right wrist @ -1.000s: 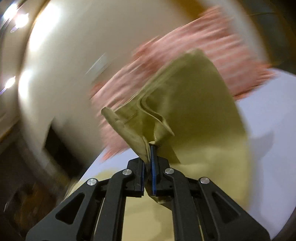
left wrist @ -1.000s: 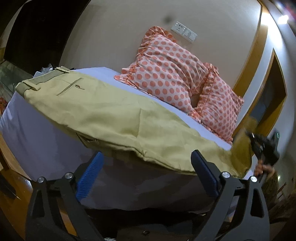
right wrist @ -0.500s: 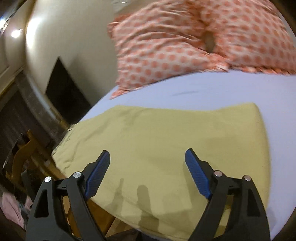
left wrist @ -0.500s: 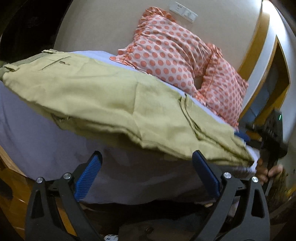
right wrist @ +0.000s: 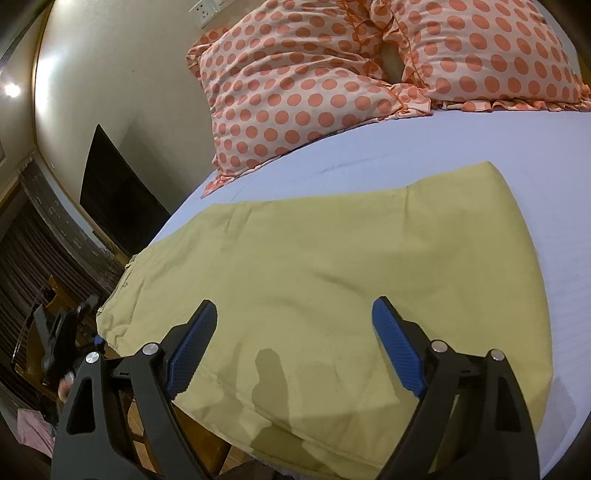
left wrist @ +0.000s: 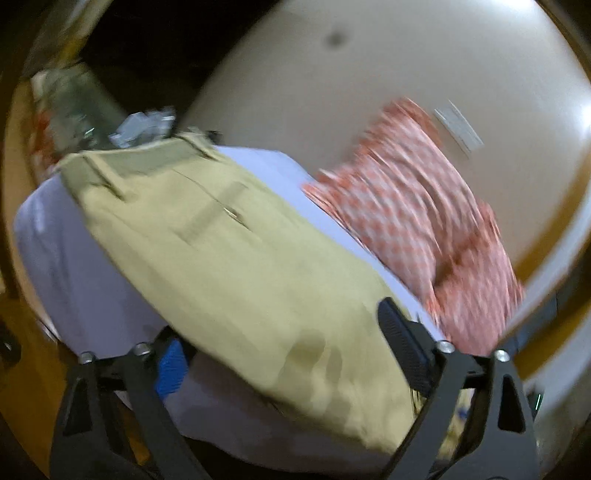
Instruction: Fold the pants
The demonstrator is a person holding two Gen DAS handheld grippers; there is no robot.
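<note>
Yellow-green pants (right wrist: pixel 332 280) lie folded flat on the white bed sheet (right wrist: pixel 480 147). In the left wrist view the pants (left wrist: pixel 236 266) show their waistband and back pocket at the far left; that view is motion-blurred. My right gripper (right wrist: pixel 291 347) is open and empty, just above the near edge of the pants. My left gripper (left wrist: pixel 280 354) is open and empty at the pants' near edge, with its fingers on either side of the cloth. The left gripper also shows small at the far left of the right wrist view (right wrist: pixel 66 343).
Two orange polka-dot pillows (right wrist: pixel 314 85) lean on the cream wall at the head of the bed. A wall socket (right wrist: pixel 205 11) is above them. A dark panel (right wrist: pixel 114 206) and wooden furniture (right wrist: pixel 55 295) stand to the left of the bed.
My right gripper let go of the pant leg a second ago and stayed open over the flat pants. My left gripper has swung quickly, so the waistband is now in front of it.
</note>
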